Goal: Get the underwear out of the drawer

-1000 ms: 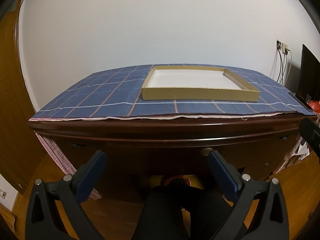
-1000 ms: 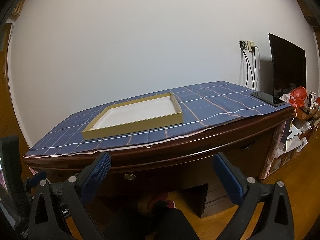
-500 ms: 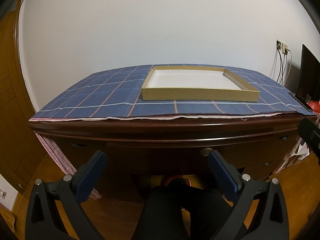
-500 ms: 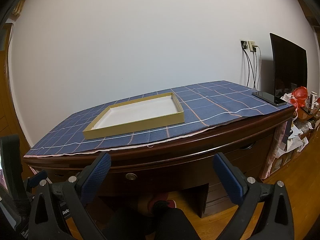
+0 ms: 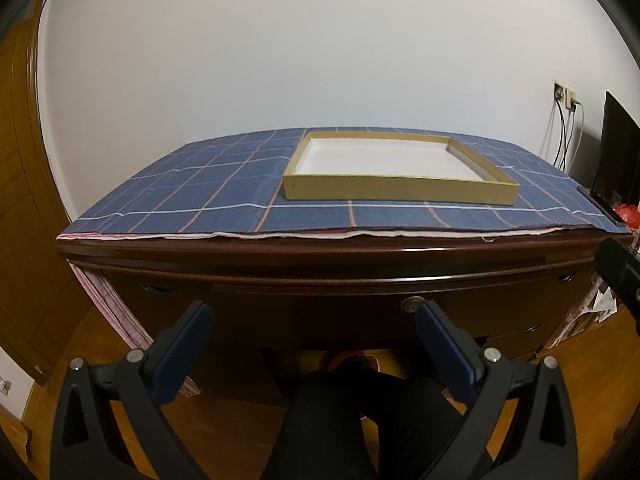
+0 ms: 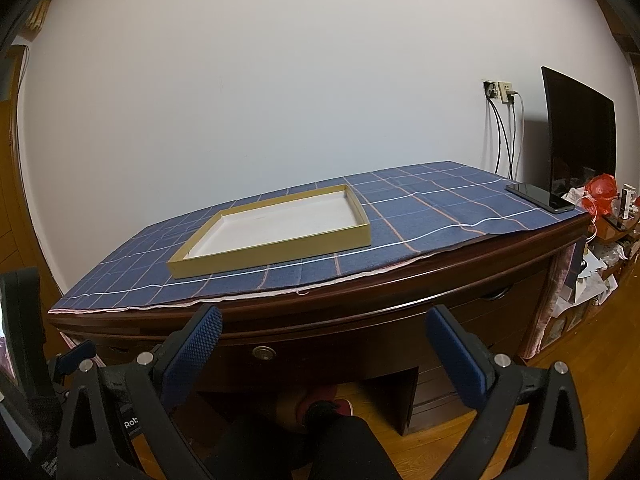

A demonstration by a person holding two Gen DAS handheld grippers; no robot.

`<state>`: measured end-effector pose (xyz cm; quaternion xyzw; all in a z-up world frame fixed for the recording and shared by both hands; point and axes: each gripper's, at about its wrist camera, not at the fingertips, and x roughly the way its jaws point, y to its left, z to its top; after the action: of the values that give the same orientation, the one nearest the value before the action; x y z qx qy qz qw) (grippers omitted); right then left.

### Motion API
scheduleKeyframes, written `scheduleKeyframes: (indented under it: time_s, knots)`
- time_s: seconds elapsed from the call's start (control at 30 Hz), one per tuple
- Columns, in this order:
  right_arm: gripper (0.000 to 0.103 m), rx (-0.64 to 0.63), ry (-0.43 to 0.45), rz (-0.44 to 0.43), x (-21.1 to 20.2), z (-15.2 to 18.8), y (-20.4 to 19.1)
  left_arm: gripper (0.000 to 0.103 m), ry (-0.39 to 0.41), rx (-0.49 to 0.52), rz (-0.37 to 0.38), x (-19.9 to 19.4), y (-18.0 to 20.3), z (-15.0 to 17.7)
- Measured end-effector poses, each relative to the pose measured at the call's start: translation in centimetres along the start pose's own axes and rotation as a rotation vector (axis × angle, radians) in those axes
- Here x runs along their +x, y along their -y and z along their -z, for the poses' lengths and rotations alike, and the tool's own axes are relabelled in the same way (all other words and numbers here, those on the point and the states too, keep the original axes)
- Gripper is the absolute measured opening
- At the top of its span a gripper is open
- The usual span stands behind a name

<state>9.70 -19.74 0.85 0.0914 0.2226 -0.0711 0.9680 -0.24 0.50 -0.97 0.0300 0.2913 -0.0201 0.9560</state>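
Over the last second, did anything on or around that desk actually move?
Almost nothing. The right gripper drifted very slightly, so its view of the desk shifted a touch. Both it and the left gripper kept open jaws, holding nothing. The drawer stayed shut, the tray unmoved.

plain white wall (image 6: 280,80), wooden floor (image 6: 580,360), dark wooden desk (image 6: 400,296).

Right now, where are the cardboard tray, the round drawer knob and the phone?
cardboard tray (image 6: 280,254): right wrist view, on its near side wall.
round drawer knob (image 6: 264,353): right wrist view, on the knob's face, on the closed drawer front.
phone (image 6: 540,197): right wrist view, on its dark screen.
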Motion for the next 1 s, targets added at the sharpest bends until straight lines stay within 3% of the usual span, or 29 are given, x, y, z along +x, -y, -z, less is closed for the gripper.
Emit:
scheduleKeyframes:
  time_s: [0.8, 1.0]
  knots:
    - [0.103, -0.005, -0.019, -0.007, 0.6, 0.1, -0.3, 0.103, -0.012, -0.005, 0.000, 0.4, 0.2, 0.1]
    - [0.103, 0.039, -0.076, 0.007, 2.1, 0.9, 1.7, 0.103, -0.039, -0.019, 0.020, 1.6, -0.5, 0.8]
